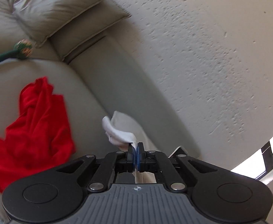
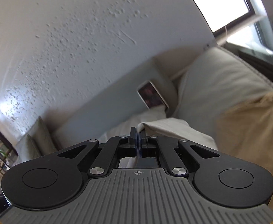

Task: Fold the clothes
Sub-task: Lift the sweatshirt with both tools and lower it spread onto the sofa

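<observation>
White cloth [image 1: 120, 132] is pinched by the left gripper [image 1: 136, 145] and the right gripper [image 2: 138, 132] above the grey sofa [image 1: 80, 93]. Red garment [image 1: 35, 127] is seen left (crumpled); tablet [image 2: 153, 94] is propped far right.

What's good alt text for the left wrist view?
The left claw is shut on the edge of a white garment, held up over a grey sofa. A crumpled red garment lies on the seat to the left, with a textured white wall behind.
</observation>
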Tool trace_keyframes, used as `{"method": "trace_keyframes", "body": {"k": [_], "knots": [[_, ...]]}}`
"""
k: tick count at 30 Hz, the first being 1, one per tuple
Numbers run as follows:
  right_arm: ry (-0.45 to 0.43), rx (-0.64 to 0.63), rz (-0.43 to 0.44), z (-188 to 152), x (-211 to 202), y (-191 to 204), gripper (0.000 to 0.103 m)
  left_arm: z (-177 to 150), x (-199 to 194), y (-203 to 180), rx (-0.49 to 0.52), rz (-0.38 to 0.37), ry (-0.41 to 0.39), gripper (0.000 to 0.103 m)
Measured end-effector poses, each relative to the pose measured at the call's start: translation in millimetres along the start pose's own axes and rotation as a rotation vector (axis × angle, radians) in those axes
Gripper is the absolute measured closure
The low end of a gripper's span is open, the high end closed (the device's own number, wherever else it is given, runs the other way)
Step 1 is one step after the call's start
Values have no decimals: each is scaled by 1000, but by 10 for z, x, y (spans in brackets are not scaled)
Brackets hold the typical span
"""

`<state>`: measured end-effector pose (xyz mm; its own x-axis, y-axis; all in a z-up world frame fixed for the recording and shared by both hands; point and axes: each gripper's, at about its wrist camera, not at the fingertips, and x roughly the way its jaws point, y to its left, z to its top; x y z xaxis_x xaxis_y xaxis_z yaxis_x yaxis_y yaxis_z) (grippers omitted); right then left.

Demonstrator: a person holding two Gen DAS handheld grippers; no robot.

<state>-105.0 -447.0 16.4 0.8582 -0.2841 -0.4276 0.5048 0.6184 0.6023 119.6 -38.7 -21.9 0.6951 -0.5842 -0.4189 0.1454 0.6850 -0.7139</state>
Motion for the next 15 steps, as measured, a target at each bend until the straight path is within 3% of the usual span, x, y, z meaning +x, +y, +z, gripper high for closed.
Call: {"method": "trace_keyframes", "body": {"k": [3,7,15], "knots": [[75,48,-74,-523,125,-410,102,-283,65,312,18,89,64,103],[132,59,-124,-899,141,-657,102,-443,-14,436,91,150,92,103],[100,-11,-149,-931,-143,-652,102,-579,-309,299,231,189,72,103]]}}
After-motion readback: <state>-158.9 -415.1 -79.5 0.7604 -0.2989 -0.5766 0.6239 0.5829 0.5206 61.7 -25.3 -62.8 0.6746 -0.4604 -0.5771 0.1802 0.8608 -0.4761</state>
